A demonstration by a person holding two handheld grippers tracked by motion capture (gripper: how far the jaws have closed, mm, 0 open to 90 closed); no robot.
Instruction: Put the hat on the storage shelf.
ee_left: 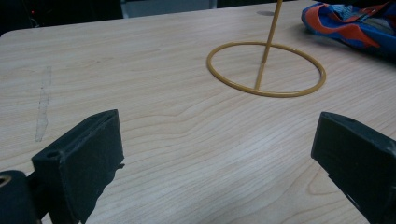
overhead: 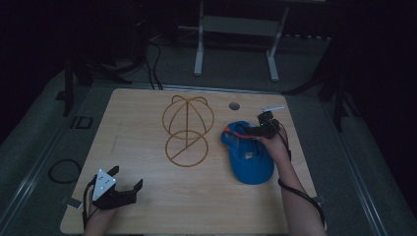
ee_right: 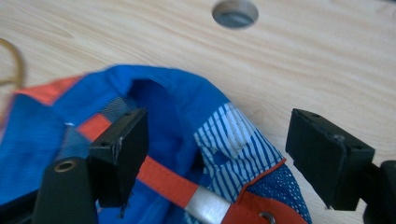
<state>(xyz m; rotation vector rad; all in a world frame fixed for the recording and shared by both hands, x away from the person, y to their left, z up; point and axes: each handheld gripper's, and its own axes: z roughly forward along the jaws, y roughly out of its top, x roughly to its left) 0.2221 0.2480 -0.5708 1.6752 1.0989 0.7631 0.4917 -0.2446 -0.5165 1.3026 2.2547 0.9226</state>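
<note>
A blue cap (overhead: 248, 160) with orange trim lies upside down on the wooden table (overhead: 147, 206), right of centre. My right gripper (overhead: 252, 132) hovers at the cap's far edge. In the right gripper view its jaws stand wide apart over the cap (ee_right: 177, 98), astride the orange strap (ee_right: 163, 179) and striped lining, with neither pad pressing; right gripper (ee_right: 217, 140) is open. A yellow wire hat stand (overhead: 186, 123) stands at the table's middle, and its ring base (ee_left: 266, 91) shows ahead of the left gripper. My left gripper (overhead: 127, 178) (ee_left: 215, 149) rests open near the front left corner, holding nothing.
A round cable hole (overhead: 234, 105) (ee_right: 235, 11) sits in the tabletop just beyond the cap. A black cable loop (overhead: 64, 170) lies on the floor at the left. A white frame's legs (overhead: 198, 59) stand behind the table. Bare wood (ee_left: 187, 121) stretches between the left gripper and the stand.
</note>
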